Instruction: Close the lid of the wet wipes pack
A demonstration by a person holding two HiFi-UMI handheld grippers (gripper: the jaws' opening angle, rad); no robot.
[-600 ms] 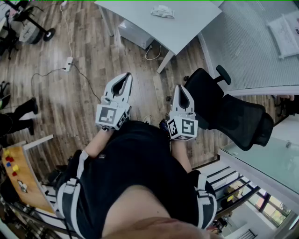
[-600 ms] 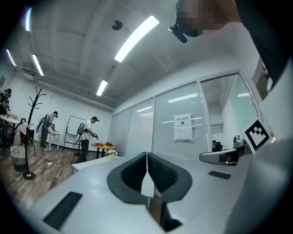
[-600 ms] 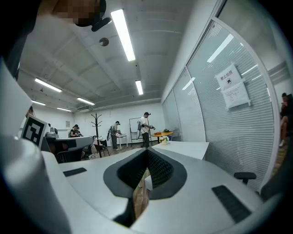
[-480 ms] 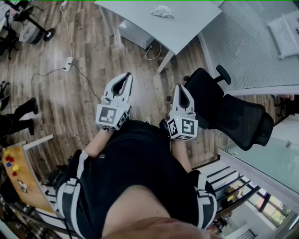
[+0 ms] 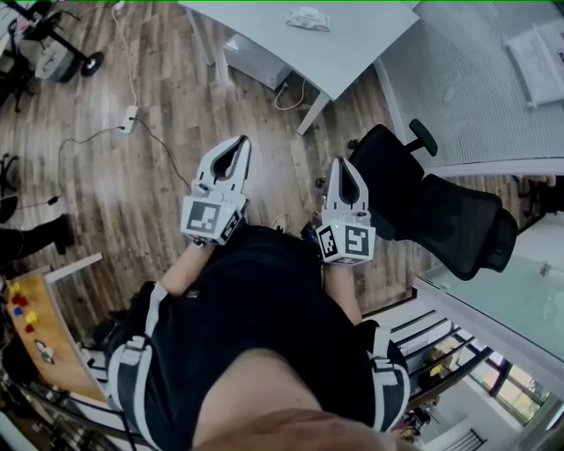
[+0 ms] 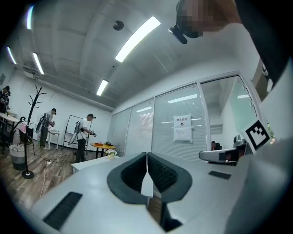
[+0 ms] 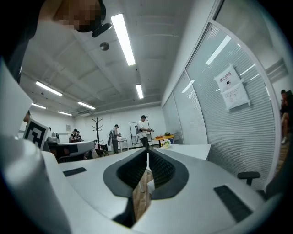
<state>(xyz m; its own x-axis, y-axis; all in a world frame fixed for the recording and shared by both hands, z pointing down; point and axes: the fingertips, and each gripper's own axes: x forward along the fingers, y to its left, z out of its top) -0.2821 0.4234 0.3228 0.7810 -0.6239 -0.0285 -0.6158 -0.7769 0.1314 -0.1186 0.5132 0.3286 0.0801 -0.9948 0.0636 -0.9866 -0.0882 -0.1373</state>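
A small whitish pack (image 5: 307, 18), probably the wet wipes, lies on the white table (image 5: 344, 57) at the top of the head view; it is too small to tell how its lid stands. Both grippers are held level in front of the person's body, far short of the table. My left gripper (image 5: 239, 143) is shut with nothing in it, its dark pads pressed together (image 6: 146, 156). My right gripper (image 5: 342, 165) is shut and empty as well (image 7: 147, 153). The two gripper views look across the room and do not show the pack.
A black office chair (image 5: 436, 216) stands right of my right gripper, beside a glass partition (image 5: 467, 79). A power strip (image 5: 130, 117) and cables lie on the wooden floor. A wooden board (image 5: 31, 330) with coloured pieces is at lower left. People stand far off (image 7: 143, 130).
Both grippers stay where they were, still shut. A person's dark legs at the left edge of the head view have shifted down and partly out of the picture.
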